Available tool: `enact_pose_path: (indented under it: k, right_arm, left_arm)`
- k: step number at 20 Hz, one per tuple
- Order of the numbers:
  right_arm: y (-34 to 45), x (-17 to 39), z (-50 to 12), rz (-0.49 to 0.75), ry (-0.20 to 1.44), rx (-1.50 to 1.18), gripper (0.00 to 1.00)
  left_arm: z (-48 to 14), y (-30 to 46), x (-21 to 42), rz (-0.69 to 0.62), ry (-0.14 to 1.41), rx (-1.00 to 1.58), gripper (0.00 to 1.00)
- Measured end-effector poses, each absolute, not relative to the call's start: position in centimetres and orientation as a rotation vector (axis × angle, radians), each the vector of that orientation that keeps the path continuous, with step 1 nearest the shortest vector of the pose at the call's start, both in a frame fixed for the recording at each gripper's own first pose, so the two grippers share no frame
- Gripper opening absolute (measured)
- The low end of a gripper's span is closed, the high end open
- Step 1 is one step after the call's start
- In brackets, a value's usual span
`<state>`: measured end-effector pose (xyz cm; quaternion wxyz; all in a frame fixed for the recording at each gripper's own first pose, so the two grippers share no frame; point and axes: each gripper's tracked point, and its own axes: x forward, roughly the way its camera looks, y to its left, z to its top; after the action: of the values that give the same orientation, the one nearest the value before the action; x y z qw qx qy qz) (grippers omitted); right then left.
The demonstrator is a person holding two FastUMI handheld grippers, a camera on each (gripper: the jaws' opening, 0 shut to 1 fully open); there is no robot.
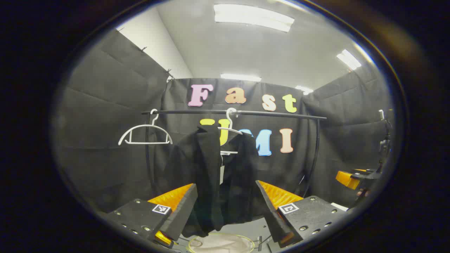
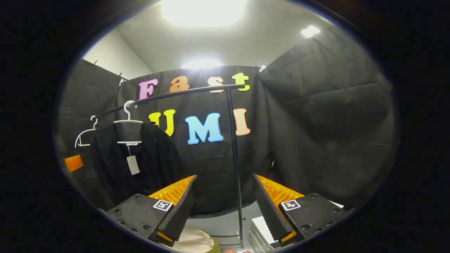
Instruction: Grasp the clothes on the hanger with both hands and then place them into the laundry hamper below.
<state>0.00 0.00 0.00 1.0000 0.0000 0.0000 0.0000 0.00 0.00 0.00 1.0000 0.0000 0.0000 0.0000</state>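
Approach step: the black jacket [image 1: 218, 175] hangs on its white hanger [image 1: 230, 130] from the rail [image 1: 246, 113], hamper [image 1: 221, 243] right below. Left hand-held gripper [image 1: 225, 207] gapes wide before the cloth; right hand-held gripper [image 2: 223, 207] wide too, off aside. Next, both must close in and pinch fabric.

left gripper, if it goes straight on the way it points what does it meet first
Most likely the black jacket hanging between the open left gripper fingers; depth is hard to judge, but nothing seems to lie in front of it.
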Motion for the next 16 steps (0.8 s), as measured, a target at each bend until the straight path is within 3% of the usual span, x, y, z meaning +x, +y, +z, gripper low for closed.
enact_pose_path:
  k: [4, 16]
  right_arm:
    - [0.2, -0.6, 0.1, -0.005, -0.007, -0.017, 0.92]
    - [-0.2, -0.9, 0.4, -0.034, 0.039, 0.004, 0.96]
  left_arm:
    - [-0.3, -0.6, 0.7, -0.027, 0.000, -0.002, 0.94]
    - [-0.5, 1.0, 0.9, -0.019, 0.002, -0.069, 0.95]
